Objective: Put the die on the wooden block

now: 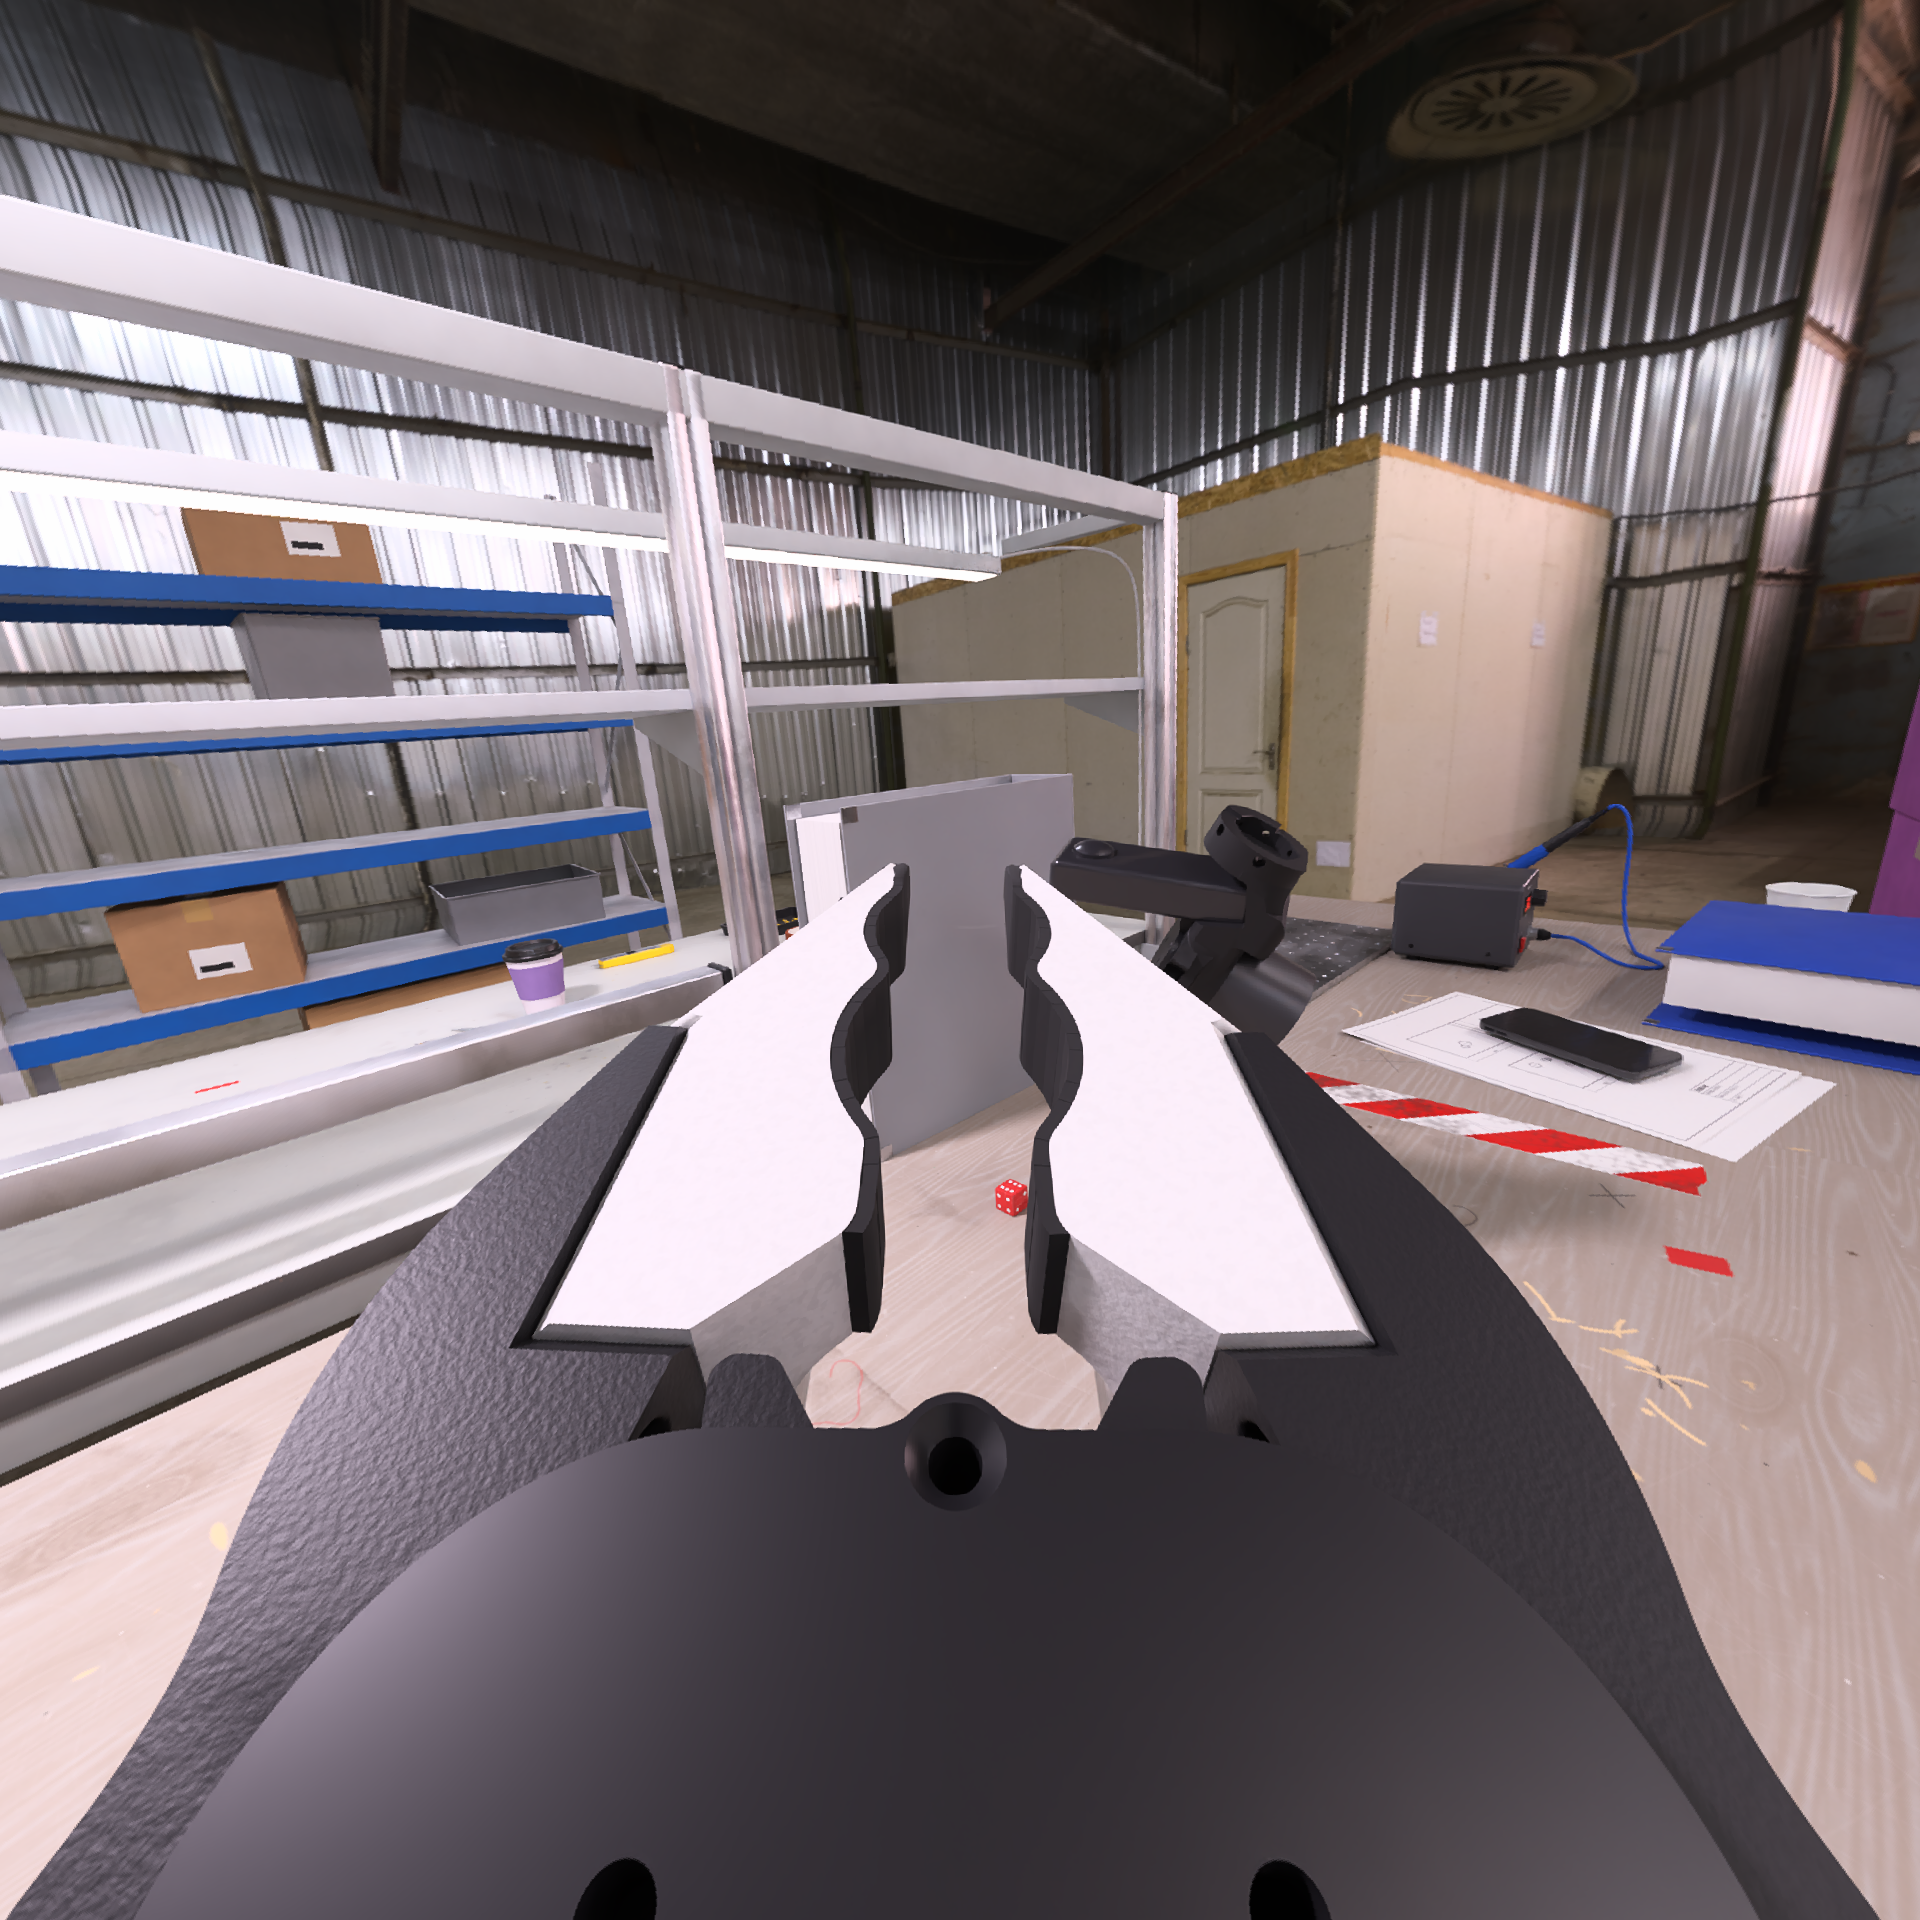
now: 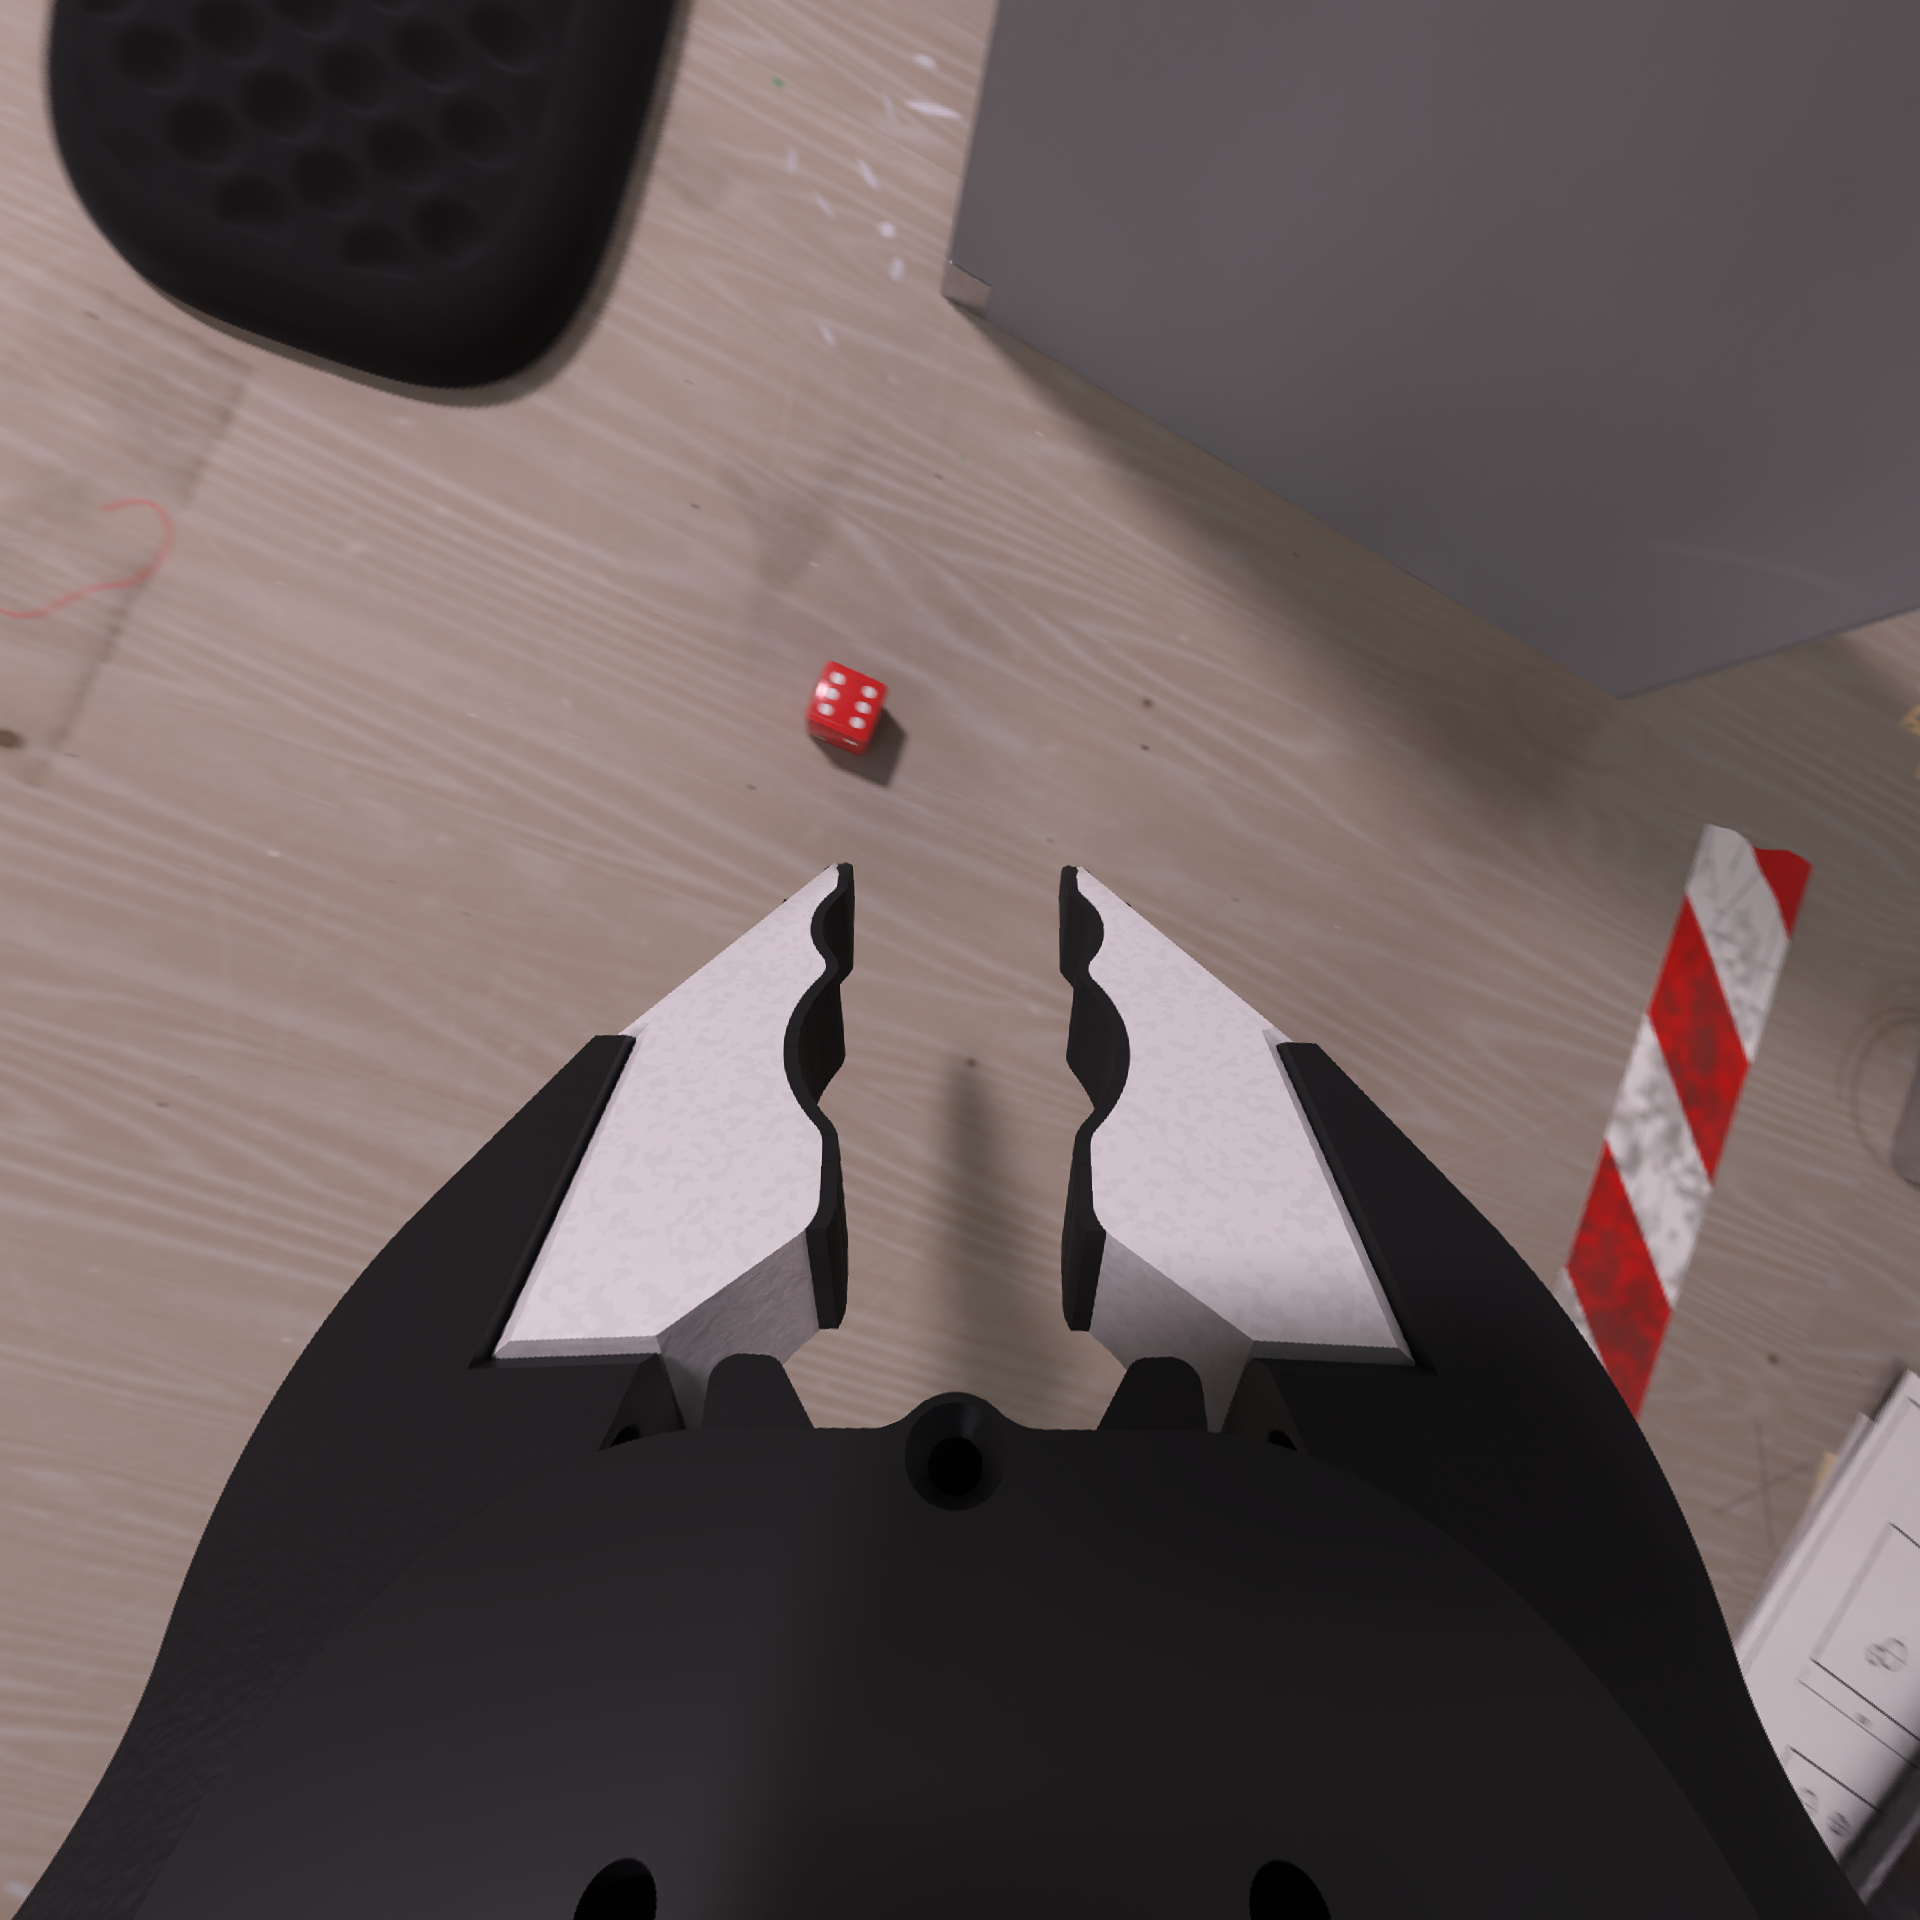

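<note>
A small red die with white dots (image 2: 845,707) lies on the pale wooden table, a little ahead of and left of my right gripper (image 2: 956,878), which points down at the table, open and empty. My left gripper (image 1: 958,878) is open and empty, held low and level. The die (image 1: 1011,1197) shows between its fingers, close to the right finger's pad (image 1: 1044,1226), on the table below. The right gripper's dark body (image 1: 1195,904) hangs above and beyond. No wooden block shows in either view.
A grey box (image 1: 966,935) (image 2: 1455,312) stands just behind the die. A red-white striped strip (image 1: 1507,1132) (image 2: 1683,1091), phone on paper (image 1: 1579,1042), blue book (image 1: 1797,966) and black station (image 1: 1465,914) lie right. A black dimpled shape (image 2: 343,177) sits far left. Shelves (image 1: 312,727) and a purple cup (image 1: 536,971) stand left.
</note>
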{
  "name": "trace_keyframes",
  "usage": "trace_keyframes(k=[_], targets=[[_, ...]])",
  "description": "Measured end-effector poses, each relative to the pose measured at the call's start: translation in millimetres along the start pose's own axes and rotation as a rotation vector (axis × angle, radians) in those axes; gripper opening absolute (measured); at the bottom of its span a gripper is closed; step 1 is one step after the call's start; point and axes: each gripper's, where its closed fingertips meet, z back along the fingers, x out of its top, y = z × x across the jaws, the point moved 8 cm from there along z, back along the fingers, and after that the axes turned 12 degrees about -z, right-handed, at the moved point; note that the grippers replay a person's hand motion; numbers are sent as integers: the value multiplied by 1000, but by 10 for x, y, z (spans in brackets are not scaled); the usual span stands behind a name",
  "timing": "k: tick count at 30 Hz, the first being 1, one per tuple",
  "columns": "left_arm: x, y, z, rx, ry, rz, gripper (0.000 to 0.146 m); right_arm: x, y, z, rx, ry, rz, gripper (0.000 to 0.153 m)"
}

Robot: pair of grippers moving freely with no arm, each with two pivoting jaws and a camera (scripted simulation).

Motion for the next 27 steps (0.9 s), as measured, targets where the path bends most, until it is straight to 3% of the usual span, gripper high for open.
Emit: trace_keyframes(k=[8,11,15,18,20,27], targets=[[-29,8,-2,7,13,8,18,10,-363,126,-139,-58,69,45],[-64,4,-30,5,29,2,18,102,-185,441,-125,-235,98,52],[-106,-5,-63,0,46,2,18,22,423,666,86,-404,55,60],[-74,-31,-58,-7,44,-7,18,-196,903,479,198,-405,32,64],[-27,-51,-39,-12,32,-13,18,-317,1089,270,188,-371,39,67],[42,-72,-34,-39,5,-5,18,-338,845,-274,39,-185,-70,77]])
